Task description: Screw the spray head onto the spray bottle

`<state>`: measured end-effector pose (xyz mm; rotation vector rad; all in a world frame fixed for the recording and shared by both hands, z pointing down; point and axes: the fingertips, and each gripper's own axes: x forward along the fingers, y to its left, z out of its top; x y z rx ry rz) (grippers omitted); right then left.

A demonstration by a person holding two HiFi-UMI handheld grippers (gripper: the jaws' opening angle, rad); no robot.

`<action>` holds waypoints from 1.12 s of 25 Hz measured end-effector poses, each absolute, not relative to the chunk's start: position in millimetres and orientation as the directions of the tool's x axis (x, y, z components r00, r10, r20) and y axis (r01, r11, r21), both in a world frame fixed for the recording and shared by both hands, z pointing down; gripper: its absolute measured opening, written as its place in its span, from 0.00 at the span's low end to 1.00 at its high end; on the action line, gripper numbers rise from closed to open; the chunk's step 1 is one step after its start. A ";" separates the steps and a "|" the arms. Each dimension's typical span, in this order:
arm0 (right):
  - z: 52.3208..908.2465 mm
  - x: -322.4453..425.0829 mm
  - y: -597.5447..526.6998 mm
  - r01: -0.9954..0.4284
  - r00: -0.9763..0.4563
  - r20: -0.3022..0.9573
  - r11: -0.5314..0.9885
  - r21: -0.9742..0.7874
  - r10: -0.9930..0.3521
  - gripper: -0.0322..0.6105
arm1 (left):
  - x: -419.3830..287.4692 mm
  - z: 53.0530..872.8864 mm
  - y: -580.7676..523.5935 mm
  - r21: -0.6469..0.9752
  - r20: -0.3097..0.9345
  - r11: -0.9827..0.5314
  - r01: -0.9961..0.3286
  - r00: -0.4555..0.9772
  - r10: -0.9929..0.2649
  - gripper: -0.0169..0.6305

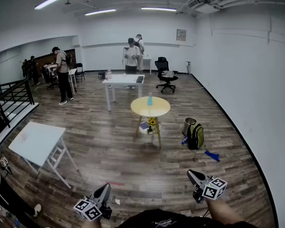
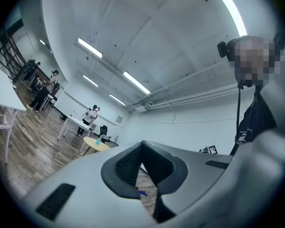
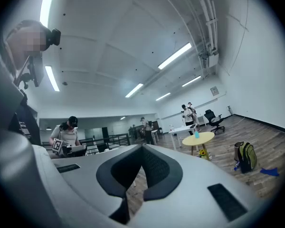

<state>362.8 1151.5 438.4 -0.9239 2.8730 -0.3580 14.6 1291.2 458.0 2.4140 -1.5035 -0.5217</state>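
Observation:
A small blue spray bottle [image 1: 150, 99] stands upright on a round yellow table [image 1: 156, 109] in the middle of the room, well ahead of me. I cannot make out a separate spray head at this distance. My left gripper [image 1: 105, 188] and right gripper [image 1: 190, 174] are held low at the bottom edge of the head view, far from the table, jaws together and empty. In the left gripper view the shut left gripper [image 2: 142, 145] points toward the yellow table [image 2: 103, 147]. Past the shut right gripper [image 3: 143, 148], the bottle [image 3: 196, 133] shows small in the right gripper view.
A white folding table [image 1: 38, 141] stands at the left, a white desk [image 1: 123, 80] and an office chair [image 1: 165, 77] behind the round table. A green backpack [image 1: 195, 136] and a blue object [image 1: 212, 155] lie on the wood floor at the right. Several people stand further back. A black railing [image 1: 9, 96] runs along the left.

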 end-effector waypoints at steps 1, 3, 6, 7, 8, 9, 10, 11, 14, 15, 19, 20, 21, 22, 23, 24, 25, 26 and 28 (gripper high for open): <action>437.1 360.5 1153.7 -0.561 -0.811 -0.027 0.789 -0.251 -0.585 0.06 | 12.9 456.7 1293.4 0.391 -0.167 -0.437 -0.810 0.404 -0.899 0.05; 435.6 357.4 1156.7 -0.560 -0.811 -0.029 0.791 -0.246 -0.584 0.06 | 10.9 455.4 1296.1 0.391 -0.165 -0.438 -0.809 0.406 -0.899 0.05; 439.4 356.7 1156.8 -0.561 -0.814 -0.020 0.794 -0.234 -0.580 0.06 | 10.7 462.0 1294.5 0.385 -0.161 -0.445 -0.809 0.415 -0.895 0.05; 441.1 357.4 1156.8 -0.561 -0.815 -0.015 0.795 -0.230 -0.579 0.06 | 11.1 465.3 1293.8 0.382 -0.160 -0.446 -0.809 0.418 -0.894 0.05; 442.1 358.7 1157.5 -0.562 -0.815 -0.011 0.795 -0.227 -0.579 0.06 | 12.6 465.9 1293.9 0.382 -0.158 -0.446 -0.809 0.418 -0.895 0.05; 442.4 360.4 1158.8 -0.562 -0.815 -0.009 0.796 -0.225 -0.579 0.06 | 14.9 464.1 1295.0 0.386 -0.155 -0.444 -0.809 0.417 -0.896 0.05; 442.0 361.8 1160.6 -0.562 -0.816 -0.008 0.796 -0.222 -0.578 0.06 | 17.1 461.8 1296.5 0.390 -0.153 -0.441 -0.808 0.416 -0.896 0.05; 441.2 362.8 1162.3 -0.562 -0.817 -0.007 0.798 -0.219 -0.577 0.06 | 18.6 460.5 1297.9 0.392 -0.150 -0.441 -0.808 0.416 -0.897 0.05; 439.8 362.3 1164.2 -0.561 -0.817 -0.007 0.799 -0.217 -0.576 0.06 | 18.8 460.6 1298.7 0.391 -0.145 -0.442 -0.808 0.420 -0.896 0.05; 439.7 361.4 1164.6 -0.561 -0.817 -0.007 0.799 -0.218 -0.576 0.06 | 18.1 460.7 1298.6 0.392 -0.144 -0.442 -0.807 0.421 -0.896 0.05; 440.7 356.6 1169.4 -0.563 -0.817 0.008 0.795 -0.224 -0.577 0.06 | 15.5 460.3 1300.6 0.397 -0.140 -0.449 -0.801 0.430 -0.892 0.05; 440.3 355.9 1171.1 -0.564 -0.817 0.011 0.794 -0.227 -0.577 0.06 | 14.9 460.7 1301.7 0.396 -0.139 -0.450 -0.800 0.433 -0.891 0.05; 439.8 355.4 1172.5 -0.565 -0.816 0.012 0.793 -0.230 -0.578 0.06 | 14.5 461.2 1303.0 0.396 -0.138 -0.451 -0.799 0.434 -0.890 0.05; 439.4 354.6 1173.4 -0.565 -0.816 0.011 0.792 -0.230 -0.579 0.06 | 14.1 461.3 1304.3 0.398 -0.136 -0.451 -0.799 0.435 -0.890 0.05; 439.0 352.6 1174.0 -0.565 -0.815 0.009 0.793 -0.229 -0.579 0.06 | 12.4 461.7 1305.6 0.401 -0.135 -0.450 -0.798 0.434 -0.891 0.05; 438.7 348.9 1174.6 -0.565 -0.816 0.009 0.793 -0.226 -0.579 0.06 | 8.9 463.1 1306.9 0.404 -0.134 -0.449 -0.797 0.434 -0.891 0.05; 438.4 343.4 1175.7 -0.565 -0.816 0.011 0.794 -0.225 -0.578 0.06 | 3.9 464.5 1308.5 0.408 -0.133 -0.447 -0.796 0.433 -0.892 0.05; 437.8 336.8 1177.2 -0.565 -0.817 0.014 0.795 -0.223 -0.576 0.06 | -1.3 464.8 1310.5 0.412 -0.130 -0.445 -0.795 0.432 -0.893 0.05; 435.8 323.4 1181.0 -0.560 -0.821 0.017 0.799 -0.218 -0.571 0.06 | -11.3 463.9 1315.4 0.418 -0.124 -0.441 -0.795 0.431 -0.894 0.05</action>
